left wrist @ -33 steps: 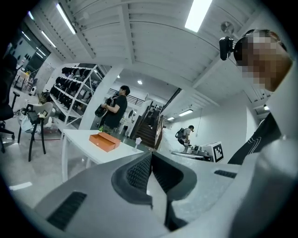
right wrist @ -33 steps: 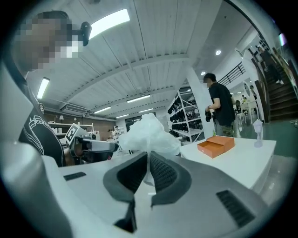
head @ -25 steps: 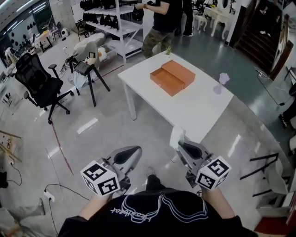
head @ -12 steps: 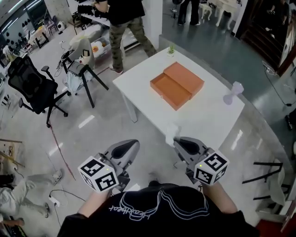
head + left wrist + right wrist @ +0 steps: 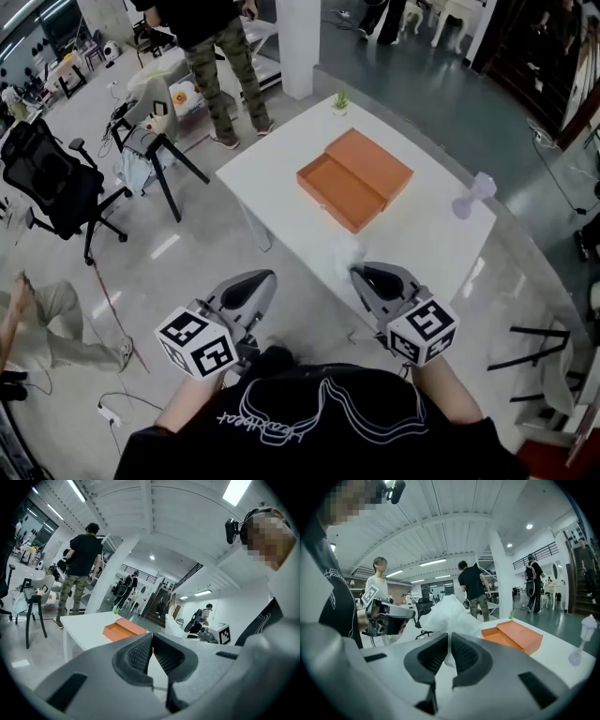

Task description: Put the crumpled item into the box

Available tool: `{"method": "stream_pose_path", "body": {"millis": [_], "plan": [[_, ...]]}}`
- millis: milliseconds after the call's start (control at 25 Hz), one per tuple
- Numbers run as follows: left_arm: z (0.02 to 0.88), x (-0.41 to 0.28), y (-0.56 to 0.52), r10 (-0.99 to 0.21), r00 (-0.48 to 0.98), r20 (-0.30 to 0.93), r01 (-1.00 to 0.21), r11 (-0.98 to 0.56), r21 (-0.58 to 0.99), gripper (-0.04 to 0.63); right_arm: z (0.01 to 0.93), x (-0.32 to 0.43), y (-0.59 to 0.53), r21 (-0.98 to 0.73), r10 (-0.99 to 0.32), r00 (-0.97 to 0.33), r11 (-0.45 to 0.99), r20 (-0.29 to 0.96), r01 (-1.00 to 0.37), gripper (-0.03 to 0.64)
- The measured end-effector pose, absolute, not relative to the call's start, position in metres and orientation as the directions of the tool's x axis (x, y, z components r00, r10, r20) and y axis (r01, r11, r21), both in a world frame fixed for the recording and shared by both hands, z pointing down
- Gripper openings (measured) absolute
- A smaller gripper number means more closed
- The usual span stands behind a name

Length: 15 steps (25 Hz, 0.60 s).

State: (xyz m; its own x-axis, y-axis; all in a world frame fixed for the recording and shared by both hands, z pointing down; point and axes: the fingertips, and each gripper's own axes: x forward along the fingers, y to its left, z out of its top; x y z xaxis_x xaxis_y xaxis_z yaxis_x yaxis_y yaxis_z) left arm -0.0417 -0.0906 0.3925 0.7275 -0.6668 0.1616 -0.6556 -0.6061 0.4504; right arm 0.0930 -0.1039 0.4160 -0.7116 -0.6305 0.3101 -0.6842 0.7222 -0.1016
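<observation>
An open orange box (image 5: pixel 354 178) with its lid beside it lies on the white table (image 5: pixel 412 239); it also shows as the box (image 5: pixel 513 637) and the box (image 5: pixel 123 629). My right gripper (image 5: pixel 362 276) hangs over the table's near edge, shut on a crumpled white item (image 5: pixel 345 251). In the right gripper view the crumpled item (image 5: pixel 449 615) bulges up past the gripper (image 5: pixel 449 641). My left gripper (image 5: pixel 257 283) hangs over the floor to the left, its jaws shut with nothing between them, seen as the gripper (image 5: pixel 152 641).
A small green plant (image 5: pixel 339 101) stands at the table's far corner and a pale lilac object (image 5: pixel 472 194) near its right edge. A person (image 5: pixel 211 47) walks behind the table. A stool (image 5: pixel 150 141) and a black office chair (image 5: pixel 47 178) stand to the left.
The view and both grippers have come closer to the table, so the crumpled item now hangs over its near edge. The person in black has walked leftward behind the table.
</observation>
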Motion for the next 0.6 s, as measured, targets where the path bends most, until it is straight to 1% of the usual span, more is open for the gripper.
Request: {"method": "stream_pose_path", "body": {"millis": [320,600], "plan": [[0.402,-0.038,-0.148,-0.612,0.772,0.171,-0.613,-0.646,0.455,0.006,0.422,0.095,-0.160,-0.033,-0.687,-0.640,0.672,0.345,-0.740,0.025],[0.407,-0.031,-0.222,-0.506,0.841,0.192,-0.530,-0.701,0.477,0.006,0.434,0.099,-0.223,-0.008,-0.737,-0.526,0.578,0.424,-0.816,0.026]]}}
